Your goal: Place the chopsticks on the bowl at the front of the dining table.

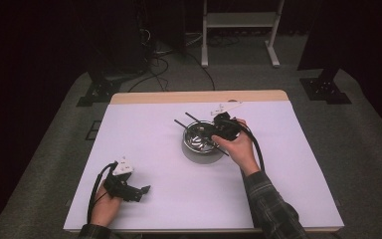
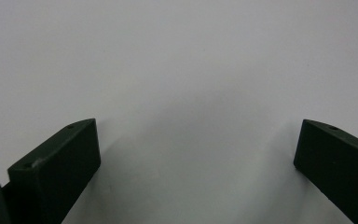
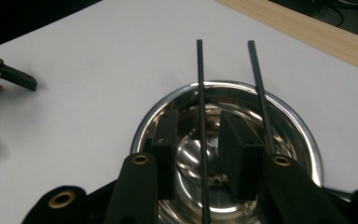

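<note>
- Steel bowl (image 1: 202,143) a little toward the far-right of the white surface (image 1: 144,124), well in from every edge.
- Two black chopsticks (image 3: 201,112) lying across the bowl's rim, roughly parallel, tips pointing toward the far edge; second stick (image 3: 260,93) just beside the first, apart from it.
- Right gripper (image 3: 199,140) over the bowl, jaws narrowly parted, straddling the first stick; pads not pressing on it as far as visible, so judged a loose bracket, not a grip.
- Left gripper (image 1: 144,189) near the near-left corner, resting by the surface, jaws wide, nothing between them.
- Step in hand, judged: releasing or re-taking one stick at the bowl.
- To do well: keep jaws square to the stick, centred so both pads would meet it together.
- Lift straight up if backing off; avoid sideways drag, round stick on a polished rim likely to roll.
- Mind the second stick next to the outer jaw; a nudge could tip it off the rim.
- Avoid pressing down on the bowl edge; light bowl may tilt.
</note>
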The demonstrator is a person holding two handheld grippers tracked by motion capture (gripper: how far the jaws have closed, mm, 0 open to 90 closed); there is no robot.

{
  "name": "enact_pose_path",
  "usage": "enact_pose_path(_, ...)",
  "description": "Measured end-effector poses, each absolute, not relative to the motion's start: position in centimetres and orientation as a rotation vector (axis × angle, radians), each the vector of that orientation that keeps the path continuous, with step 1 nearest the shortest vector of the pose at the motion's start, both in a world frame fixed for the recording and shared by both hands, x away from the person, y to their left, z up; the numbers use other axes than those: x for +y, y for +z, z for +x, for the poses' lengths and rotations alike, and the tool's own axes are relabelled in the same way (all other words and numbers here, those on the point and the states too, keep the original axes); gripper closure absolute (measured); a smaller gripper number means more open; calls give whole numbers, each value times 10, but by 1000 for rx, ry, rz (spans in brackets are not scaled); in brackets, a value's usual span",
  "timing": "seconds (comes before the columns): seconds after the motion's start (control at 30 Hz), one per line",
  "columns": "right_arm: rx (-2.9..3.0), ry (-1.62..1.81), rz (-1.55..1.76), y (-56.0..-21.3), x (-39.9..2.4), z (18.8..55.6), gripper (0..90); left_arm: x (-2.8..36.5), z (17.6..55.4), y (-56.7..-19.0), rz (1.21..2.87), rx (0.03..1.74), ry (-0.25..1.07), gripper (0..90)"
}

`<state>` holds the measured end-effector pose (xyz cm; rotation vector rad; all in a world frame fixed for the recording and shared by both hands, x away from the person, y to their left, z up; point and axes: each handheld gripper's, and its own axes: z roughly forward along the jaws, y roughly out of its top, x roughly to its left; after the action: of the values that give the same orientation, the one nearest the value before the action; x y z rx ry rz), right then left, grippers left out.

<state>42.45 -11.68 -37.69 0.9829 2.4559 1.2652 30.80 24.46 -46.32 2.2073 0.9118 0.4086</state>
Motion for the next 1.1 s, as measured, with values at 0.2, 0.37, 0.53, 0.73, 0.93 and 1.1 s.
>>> enact_pose_path(0.2, 2412, 1288, 1006, -371, -147, 412, 805, 244, 308, -463, 2205, 913, 408, 0)
enact_pose_path(0.37, 2370, 1299, 1032, -368, -173, 405, 897, 245, 308, -463, 2206, 913, 408, 0)
enact_pose_path(0.53, 2347, 1301, 1063, -371, -195, 400, 898, 245, 308, -463, 2206, 913, 408, 0)
enact_pose_path(0.73, 2321, 1244, 1103, -382, -213, 396, 898, 245, 308, -463, 2206, 913, 406, 0)
enact_pose_path(0.93, 2335, 1185, 1129, -401, -220, 396, 898, 244, 308, -463, 2205, 914, 406, 0)
enact_pose_path(1.1, 2358, 1158, 1141, -414, -219, 399, 898, 244, 308, -463, 2205, 913, 407, 0)
